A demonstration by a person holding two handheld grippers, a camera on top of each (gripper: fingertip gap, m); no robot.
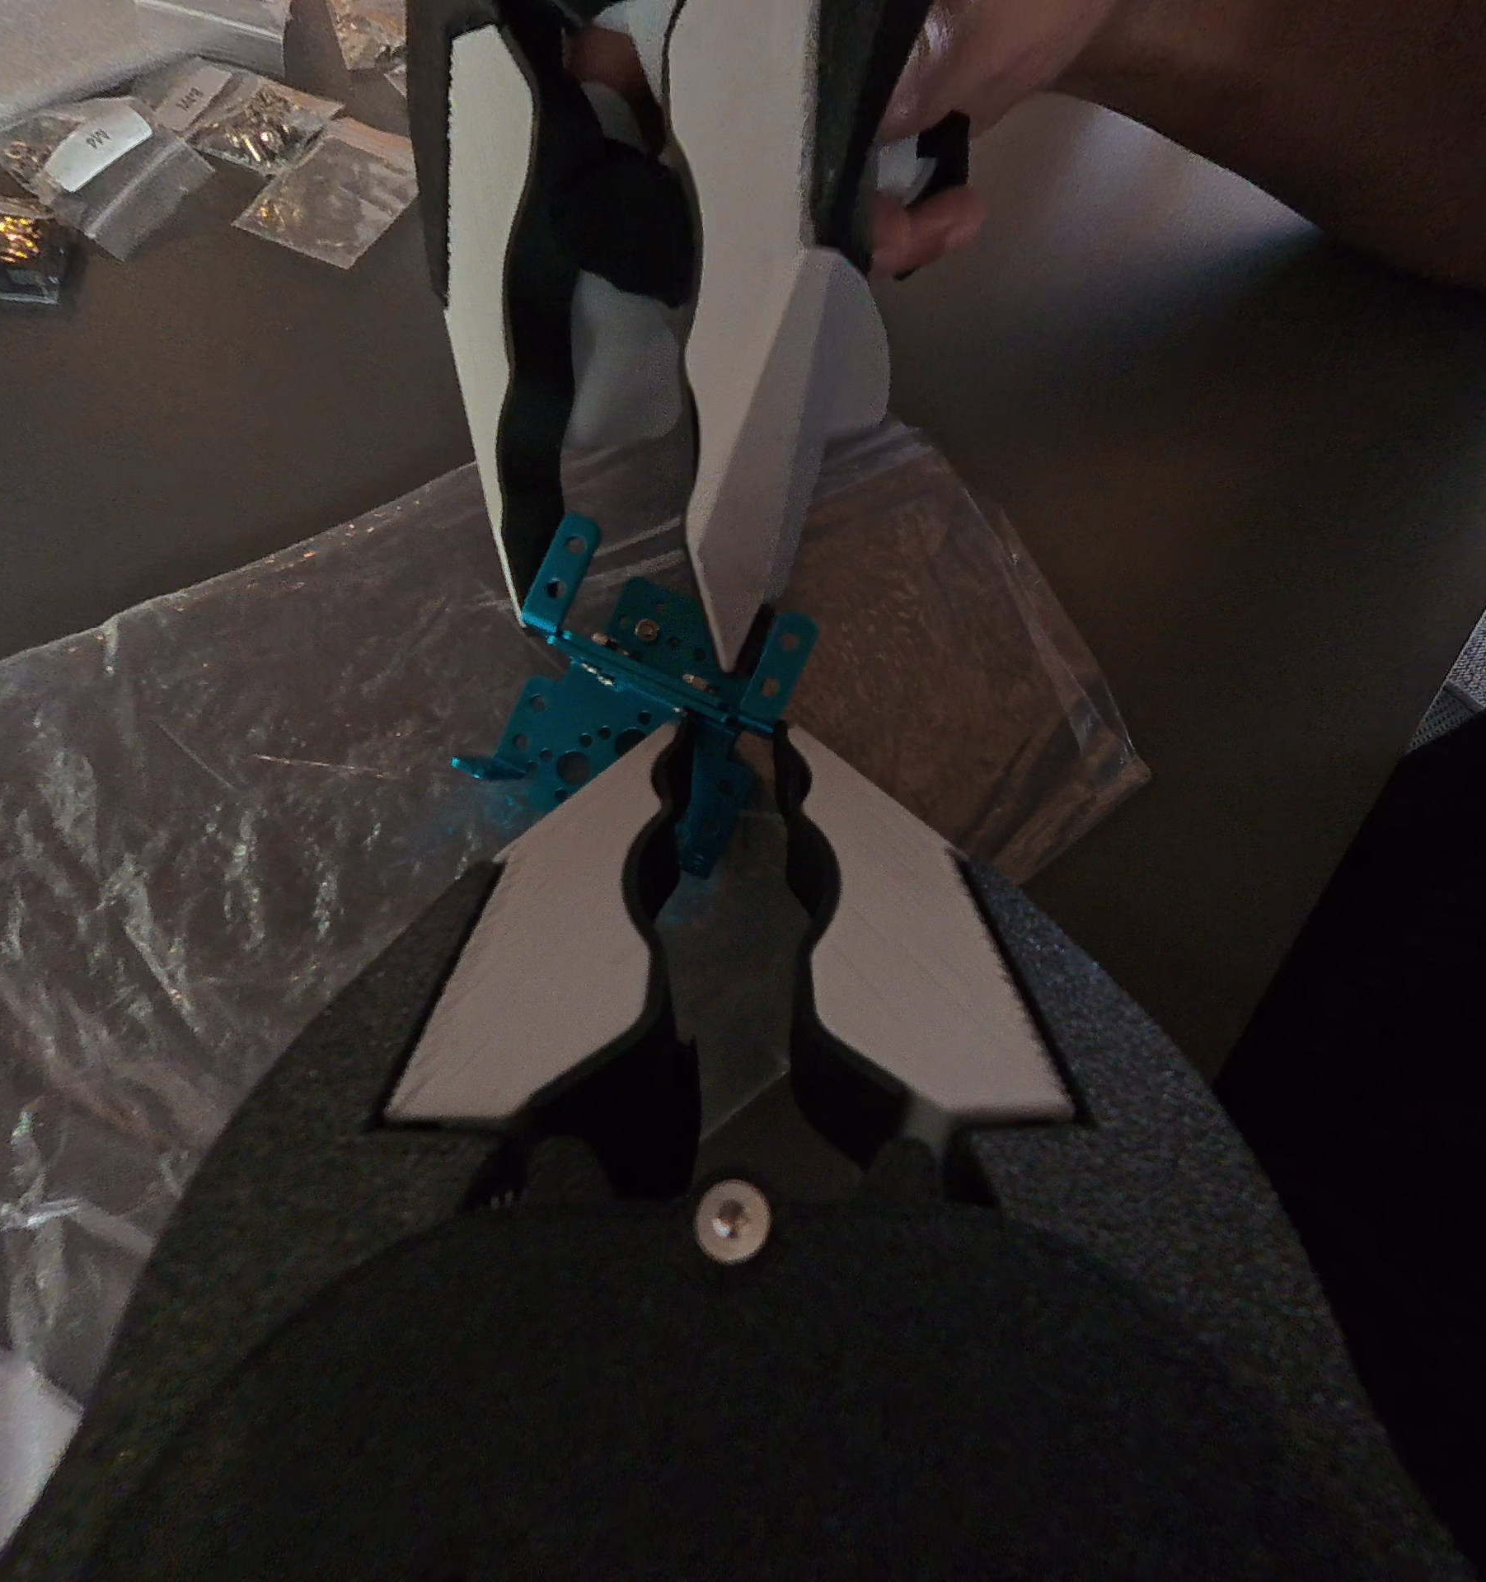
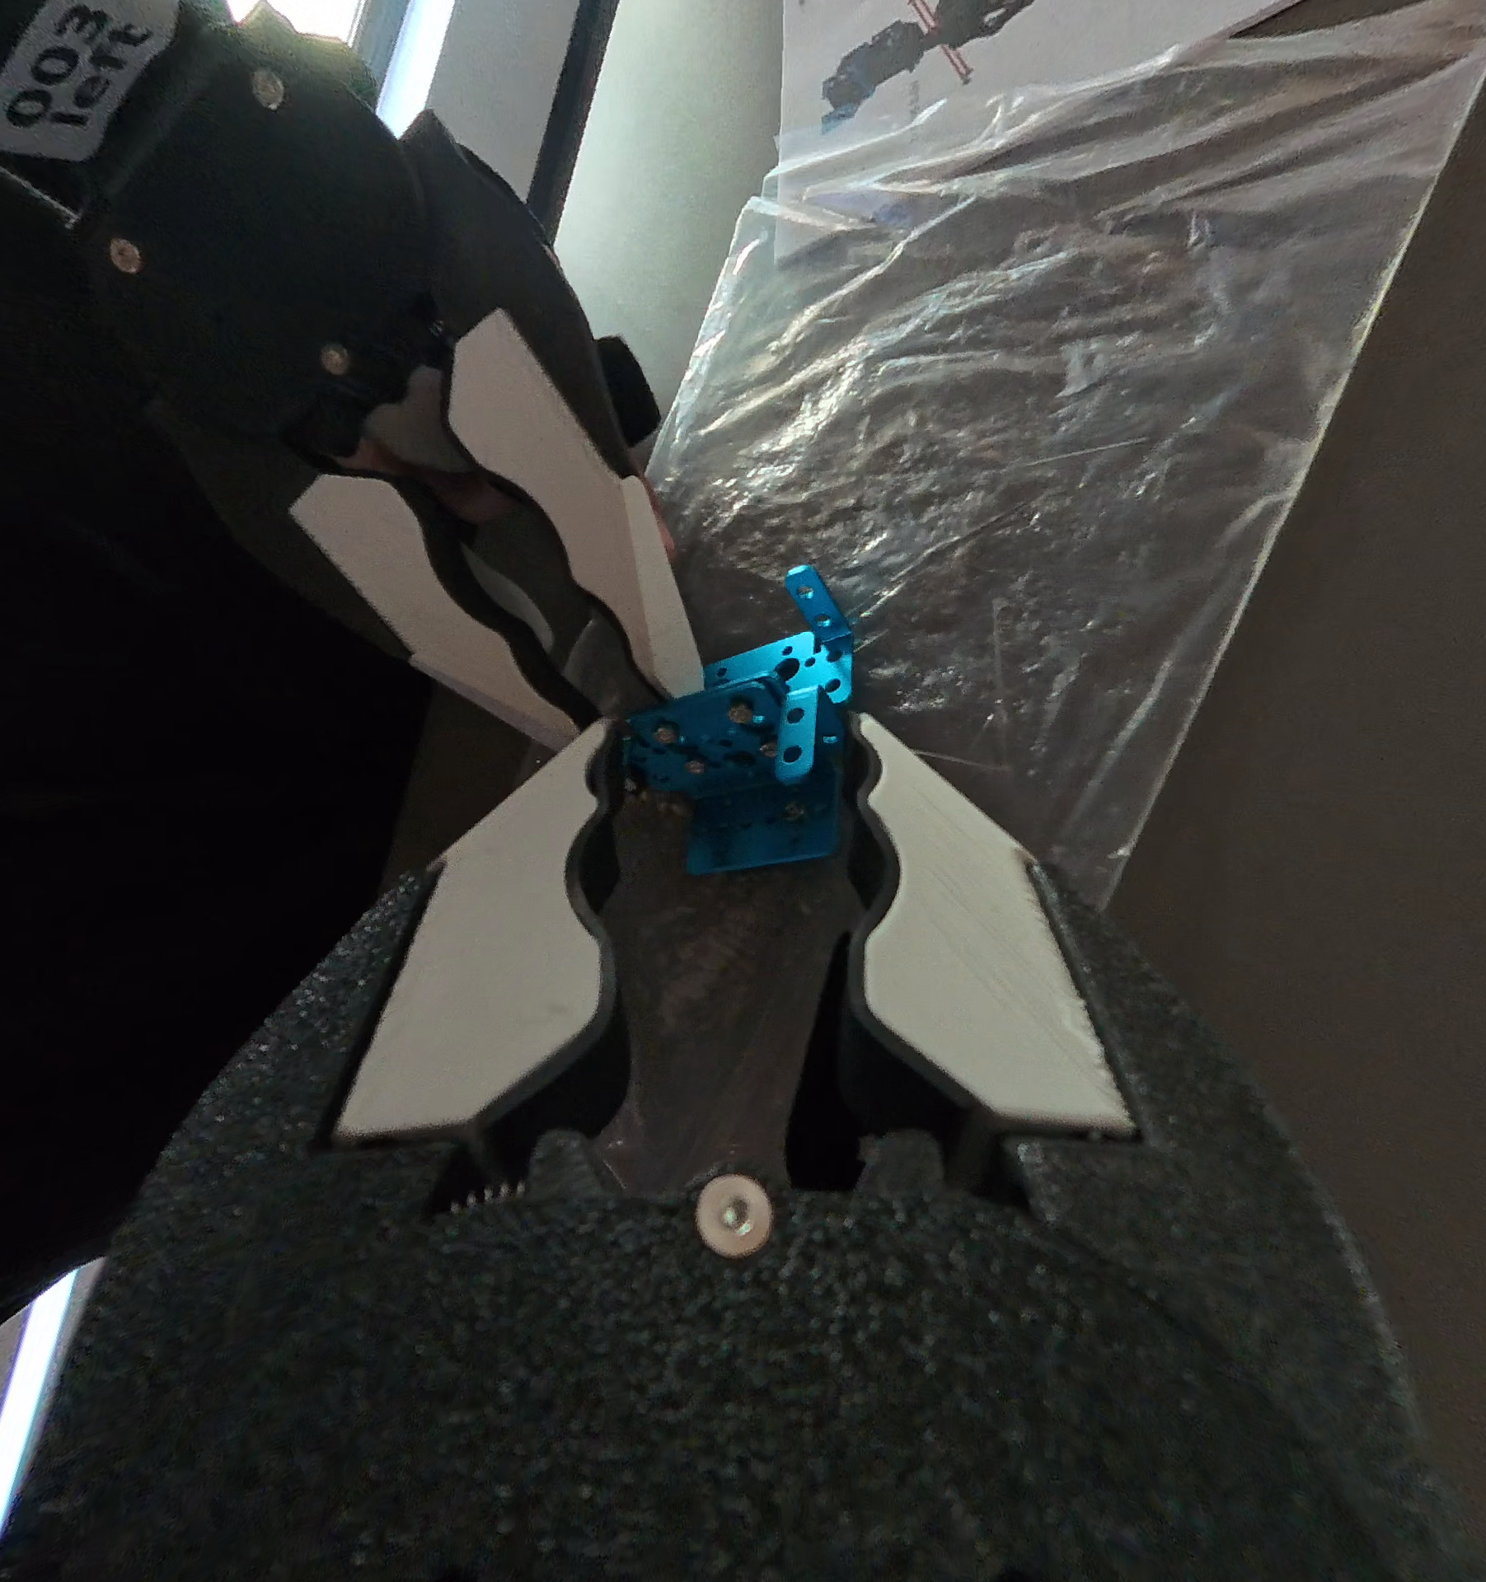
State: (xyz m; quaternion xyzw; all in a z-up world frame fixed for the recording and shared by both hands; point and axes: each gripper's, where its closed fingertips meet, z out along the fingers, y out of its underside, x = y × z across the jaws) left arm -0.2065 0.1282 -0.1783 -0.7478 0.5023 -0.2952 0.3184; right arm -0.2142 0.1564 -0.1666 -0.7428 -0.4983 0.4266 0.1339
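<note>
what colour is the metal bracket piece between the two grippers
Bright blue bracket, clearest in the right wrist view.

Both the left gripper (image 1: 726, 728) and right gripper (image 2: 726, 736) are showing white wedge-shaped fingers (image 2: 499, 959) with wavy black inner edges, grainy black bodies and one silver screw (image 2: 732, 1216).

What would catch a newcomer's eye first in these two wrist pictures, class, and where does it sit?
The bright blue metal bracket assembly, full of holes, stands out at the centre, pinched between the left gripper and the right gripper, which meet tip to tip. Beneath it lies a large crinkled clear plastic bag on the dark table. Small packets of hardware lie far left.
</note>
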